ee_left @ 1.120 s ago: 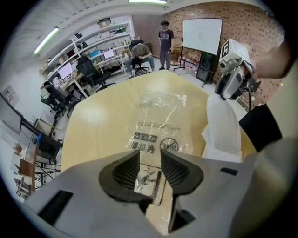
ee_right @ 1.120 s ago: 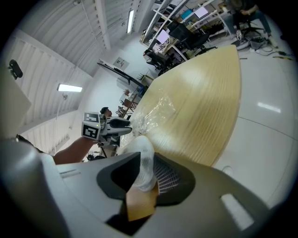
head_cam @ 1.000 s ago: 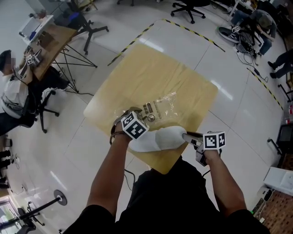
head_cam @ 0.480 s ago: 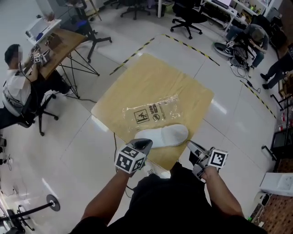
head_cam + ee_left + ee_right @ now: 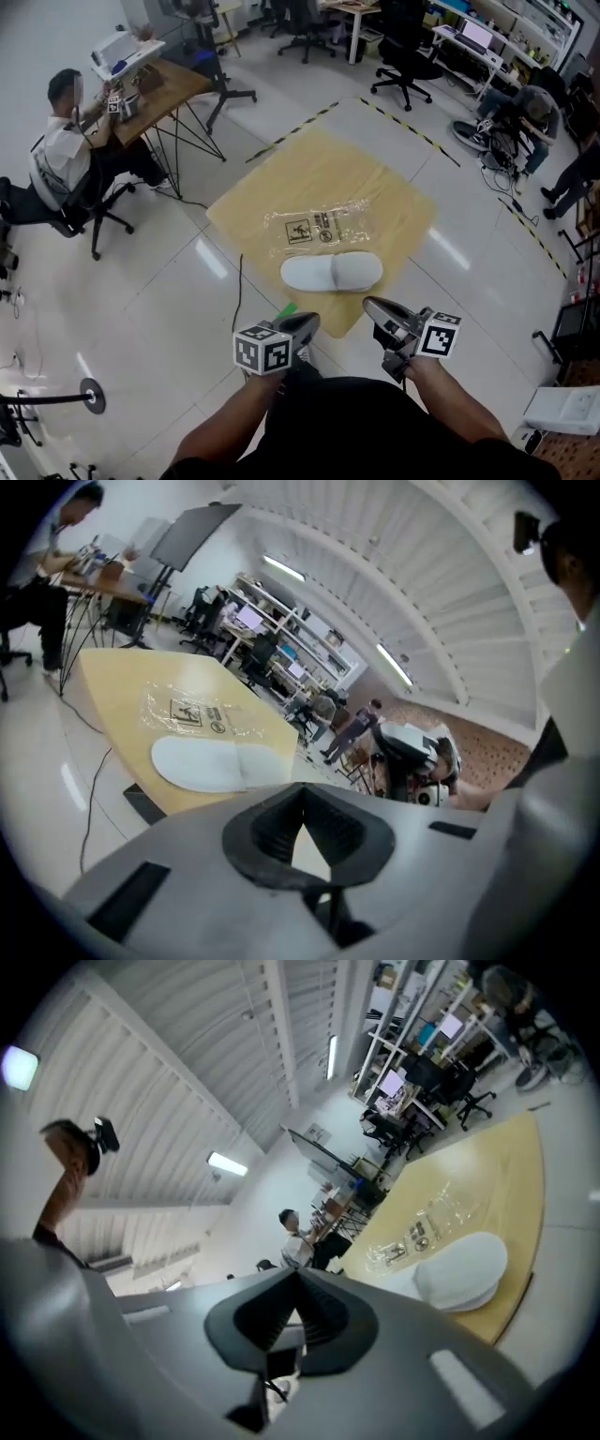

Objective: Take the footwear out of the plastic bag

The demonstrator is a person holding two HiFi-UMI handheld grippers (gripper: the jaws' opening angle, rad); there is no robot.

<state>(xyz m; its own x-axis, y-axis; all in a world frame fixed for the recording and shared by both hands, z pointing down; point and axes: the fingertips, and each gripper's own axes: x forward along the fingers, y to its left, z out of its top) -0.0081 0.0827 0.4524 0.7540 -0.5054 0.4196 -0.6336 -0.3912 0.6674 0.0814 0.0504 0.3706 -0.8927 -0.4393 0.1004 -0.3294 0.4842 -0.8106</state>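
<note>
A white slipper lies flat on the wooden table, near its front corner. Just behind it rests the clear plastic bag with printed warning marks, flat and empty-looking. The slipper and the bag also show in the left gripper view, and the slipper and bag in the right gripper view. My left gripper is pulled back off the table, close to my body, shut with nothing in it. My right gripper is likewise withdrawn and shut, empty.
A person sits at a desk at the far left. Office chairs and another person are at the back right. Yellow-black tape marks the floor around the table. A black cable runs down by the table's left side.
Both grippers let go of the slipper, shut, and drew back from the table toward my body. The slipper now lies free on the table in front of the bag.
</note>
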